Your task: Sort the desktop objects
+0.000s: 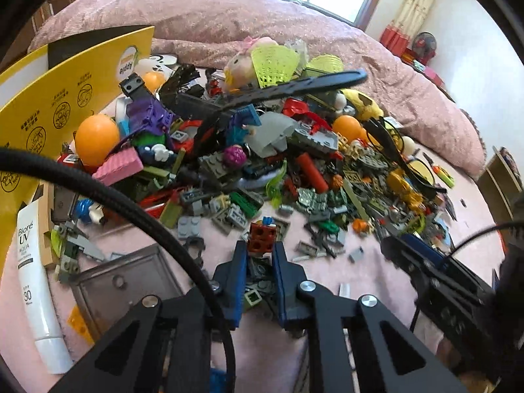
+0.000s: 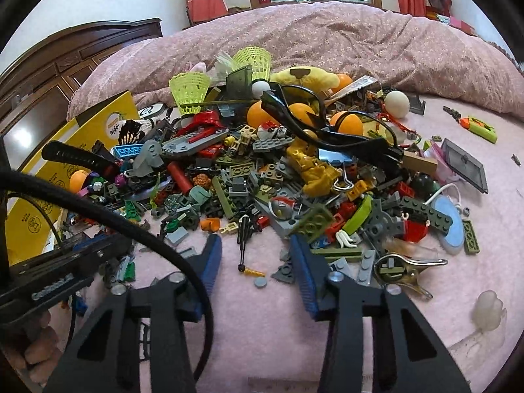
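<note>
A big heap of toy bricks and small objects (image 1: 262,170) lies on a pink bedspread; it also shows in the right wrist view (image 2: 278,177). My left gripper (image 1: 260,245) is shut on a red holed brick (image 1: 261,239) with a blue piece on top, held just above the near edge of the heap. My right gripper (image 2: 255,245) is open and empty, its blue-padded fingers (image 2: 304,268) low over the near edge of the heap, either side of a thin black rod piece (image 2: 244,232). The right gripper's body shows at the right of the left wrist view (image 1: 425,268).
A yellow cardboard box (image 1: 65,98) stands at the left, with a white Bioré tube (image 1: 36,281) and a grey transparent tray (image 1: 124,281) beside it. Orange balls (image 1: 96,139), yellow-green shuttlecocks (image 2: 190,93), black glasses (image 2: 327,131) and a metal clip (image 2: 406,268) lie in the heap. A rumpled quilt (image 2: 327,39) lies behind.
</note>
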Action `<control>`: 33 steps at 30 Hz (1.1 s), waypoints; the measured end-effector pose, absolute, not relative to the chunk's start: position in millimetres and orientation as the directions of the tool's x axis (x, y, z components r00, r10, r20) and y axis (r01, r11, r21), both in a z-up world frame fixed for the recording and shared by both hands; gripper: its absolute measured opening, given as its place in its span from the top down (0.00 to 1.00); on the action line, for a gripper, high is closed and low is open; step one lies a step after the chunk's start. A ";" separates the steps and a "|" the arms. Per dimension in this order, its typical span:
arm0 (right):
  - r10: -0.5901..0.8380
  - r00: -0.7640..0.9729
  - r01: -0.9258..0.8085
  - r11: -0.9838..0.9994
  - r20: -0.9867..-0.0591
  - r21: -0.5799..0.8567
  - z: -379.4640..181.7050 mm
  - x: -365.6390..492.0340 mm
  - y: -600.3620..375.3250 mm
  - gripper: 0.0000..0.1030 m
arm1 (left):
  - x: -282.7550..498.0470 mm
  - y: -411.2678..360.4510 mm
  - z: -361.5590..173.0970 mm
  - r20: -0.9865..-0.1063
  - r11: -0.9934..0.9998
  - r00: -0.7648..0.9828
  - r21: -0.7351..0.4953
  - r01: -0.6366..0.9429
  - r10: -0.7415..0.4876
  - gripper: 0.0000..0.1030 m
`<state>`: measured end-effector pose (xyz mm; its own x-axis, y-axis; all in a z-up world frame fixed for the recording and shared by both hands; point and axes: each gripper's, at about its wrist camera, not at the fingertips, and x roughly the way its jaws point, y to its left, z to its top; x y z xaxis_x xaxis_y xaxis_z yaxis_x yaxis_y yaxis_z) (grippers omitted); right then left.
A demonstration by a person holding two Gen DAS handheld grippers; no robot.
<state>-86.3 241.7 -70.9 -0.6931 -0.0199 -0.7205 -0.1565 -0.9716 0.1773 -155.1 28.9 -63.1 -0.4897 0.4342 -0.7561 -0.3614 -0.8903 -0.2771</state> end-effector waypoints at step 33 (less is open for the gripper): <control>-0.132 -0.672 -0.083 -0.964 -0.729 0.251 -68.0 -60.9 240.6 0.98 | -142.9 56.7 -70.1 -0.726 -0.711 -0.343 -0.279 -0.646 0.596 0.67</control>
<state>-60.9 240.6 -68.0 -0.6717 -0.1320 -0.7289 -0.0832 -0.9643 0.2512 -142.9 56.7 -70.1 -0.3430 0.5964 -0.7258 -0.6458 -0.7108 -0.2789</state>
